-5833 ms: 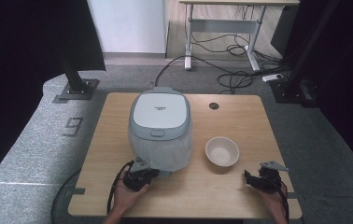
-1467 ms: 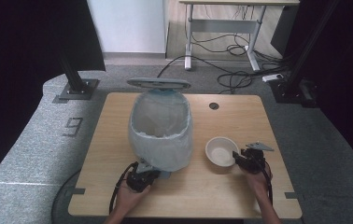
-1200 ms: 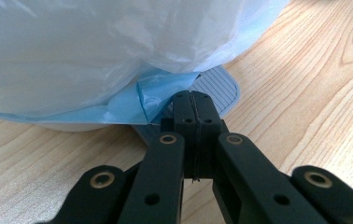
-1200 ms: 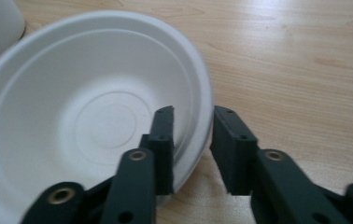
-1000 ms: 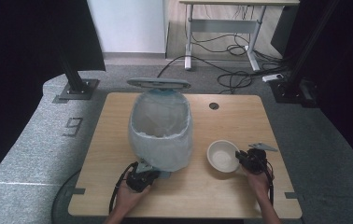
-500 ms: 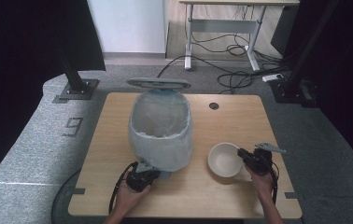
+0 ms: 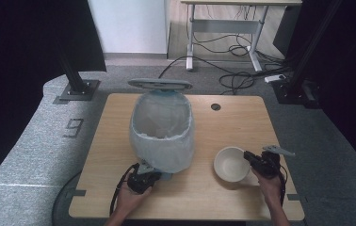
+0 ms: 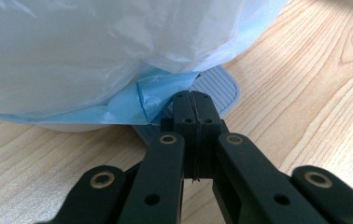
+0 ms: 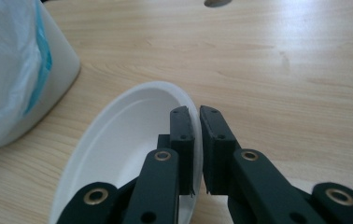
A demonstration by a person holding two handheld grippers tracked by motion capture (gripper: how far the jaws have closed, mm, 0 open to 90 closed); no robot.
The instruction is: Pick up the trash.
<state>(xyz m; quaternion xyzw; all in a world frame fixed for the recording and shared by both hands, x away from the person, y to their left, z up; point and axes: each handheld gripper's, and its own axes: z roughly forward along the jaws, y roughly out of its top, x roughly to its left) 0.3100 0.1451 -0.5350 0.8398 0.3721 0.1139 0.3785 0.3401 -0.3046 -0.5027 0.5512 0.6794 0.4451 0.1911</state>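
White bowl: your right gripper has its jaws clamped on the near rim of the bowl, which sits right of the bin on the bench.
Right gripper view: rim of the bowl pinched between your gripper's two pads, one inside, one outside; the high view cannot show that.
Left gripper: your left gripper is fully closed, holding nothing.
Left gripper view: your gripper's tips rest on the bin's ribbed pedal, under blue liner folds.
Pedal bin: the high view shows the bin with lid standing open and bag-lined inside.
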